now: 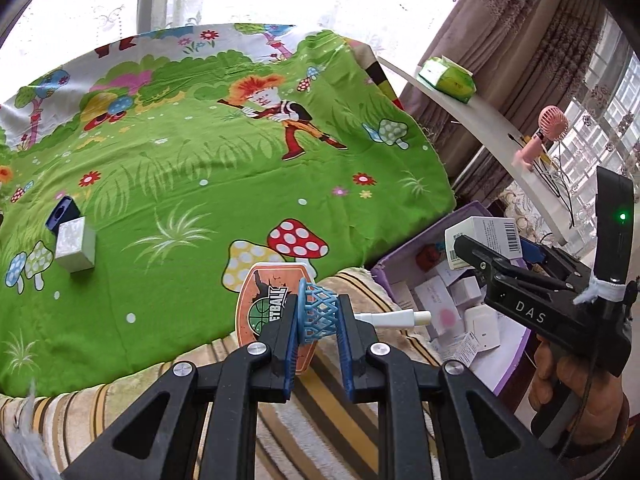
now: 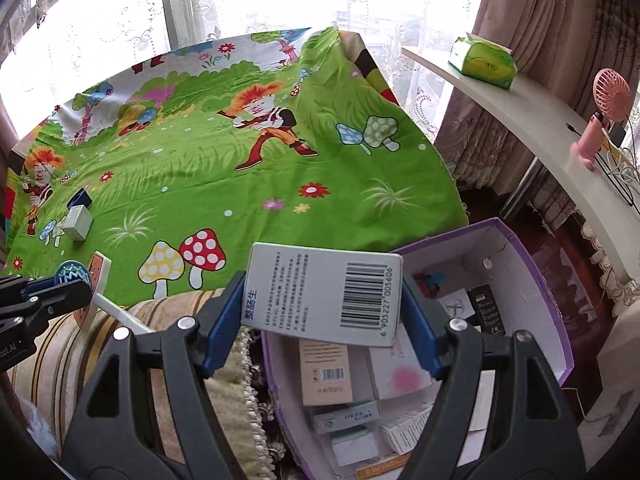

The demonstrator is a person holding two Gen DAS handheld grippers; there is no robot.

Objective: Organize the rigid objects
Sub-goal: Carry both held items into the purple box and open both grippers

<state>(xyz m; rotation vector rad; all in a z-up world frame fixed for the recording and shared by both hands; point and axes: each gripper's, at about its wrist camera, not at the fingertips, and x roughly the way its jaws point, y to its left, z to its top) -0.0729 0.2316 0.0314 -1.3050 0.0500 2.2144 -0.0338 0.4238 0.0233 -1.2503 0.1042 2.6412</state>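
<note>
Blue fingers of the left gripper (image 1: 318,334) squeeze the blue net of a small orange toy basketball hoop (image 1: 276,308) at the green cartoon cloth's (image 1: 192,184) near edge, with lots of bare cloth ahead. The right gripper (image 2: 324,300) pinches a white barcode box (image 2: 324,296) above the purple box (image 2: 532,264). Only the right view shows down inside it.

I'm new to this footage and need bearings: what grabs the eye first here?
The bright green cartoon mushroom-print bedsheet fills the background. Up front, the right tongs clamp a white barcoded cardboard box over an open purple storage box of small cartons, while the left tongs grip a toy basketball hoop's blue net.
</note>
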